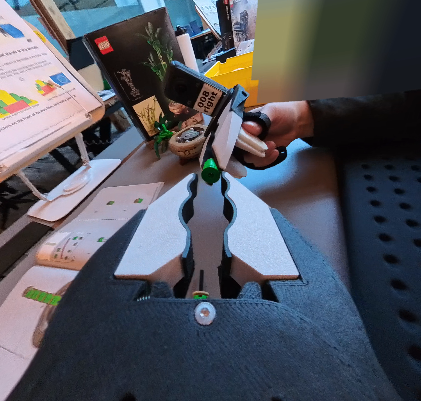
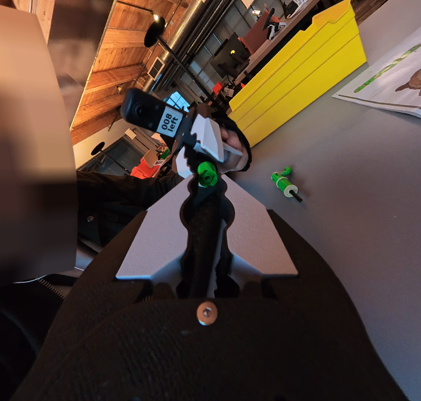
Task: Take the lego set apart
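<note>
Grey table (image 1: 296, 198) with plant-model parts, papers and boxes on it

At the far side a dark set box (image 1: 136, 71) stands upright, with a tan pot (image 1: 185, 142) and green leaves (image 1: 163, 137) in front of it. A yellow bin (image 2: 296, 75) sits far right. On the left are a white stand base (image 1: 75, 185) and open instruction pages (image 1: 107, 214). A loose green stem piece on a black rod (image 2: 284, 183) lies on the bare surface, near more printed pages (image 2: 391, 87).

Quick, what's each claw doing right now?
Left claw: cannot tell, tips flank the green piece.
Right claw: closed on the green piece.
</note>
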`<state>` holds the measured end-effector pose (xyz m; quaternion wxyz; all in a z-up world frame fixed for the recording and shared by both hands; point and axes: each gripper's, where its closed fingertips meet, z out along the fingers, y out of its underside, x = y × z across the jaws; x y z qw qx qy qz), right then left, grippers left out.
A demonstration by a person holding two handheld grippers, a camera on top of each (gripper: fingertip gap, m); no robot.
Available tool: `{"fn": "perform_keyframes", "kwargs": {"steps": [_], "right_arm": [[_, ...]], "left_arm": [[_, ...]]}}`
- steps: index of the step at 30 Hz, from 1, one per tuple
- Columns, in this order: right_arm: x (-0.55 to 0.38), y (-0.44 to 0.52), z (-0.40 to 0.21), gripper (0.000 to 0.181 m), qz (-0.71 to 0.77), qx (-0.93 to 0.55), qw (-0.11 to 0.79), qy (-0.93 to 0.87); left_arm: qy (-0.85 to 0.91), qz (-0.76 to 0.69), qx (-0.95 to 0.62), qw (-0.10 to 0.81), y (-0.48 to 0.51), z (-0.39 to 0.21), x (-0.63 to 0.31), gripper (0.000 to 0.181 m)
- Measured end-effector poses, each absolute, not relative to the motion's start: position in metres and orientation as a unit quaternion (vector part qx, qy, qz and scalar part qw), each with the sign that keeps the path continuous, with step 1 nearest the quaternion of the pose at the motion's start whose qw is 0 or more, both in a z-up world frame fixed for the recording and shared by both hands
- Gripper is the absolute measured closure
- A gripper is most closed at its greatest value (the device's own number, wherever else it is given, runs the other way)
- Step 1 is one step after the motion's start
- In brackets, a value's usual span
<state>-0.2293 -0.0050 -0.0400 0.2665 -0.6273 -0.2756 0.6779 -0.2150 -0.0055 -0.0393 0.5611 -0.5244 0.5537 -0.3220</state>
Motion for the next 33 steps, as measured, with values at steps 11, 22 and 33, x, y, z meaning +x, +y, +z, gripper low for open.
{"fn": "perform_keyframes", "kwargs": {"steps": [11, 22, 33], "right_arm": [[-0.227, -0.013, -0.044, 0.167, 0.694, -0.625, 0.222, -0.279], [-0.225, -0.041, -0.030, 0.168, 0.708, -0.584, 0.193, -0.347], [-0.223, -0.054, -0.037, 0.168, 0.665, -0.585, 0.206, -0.417]], "left_arm": [[0.582, -0.304, -0.504, 0.561, -0.015, -0.042, -0.213, 0.167], [0.569, -0.432, -0.495, 0.495, -0.041, -0.026, -0.211, 0.168], [0.565, -0.508, -0.491, 0.426, -0.054, -0.029, -0.210, 0.168]]}}
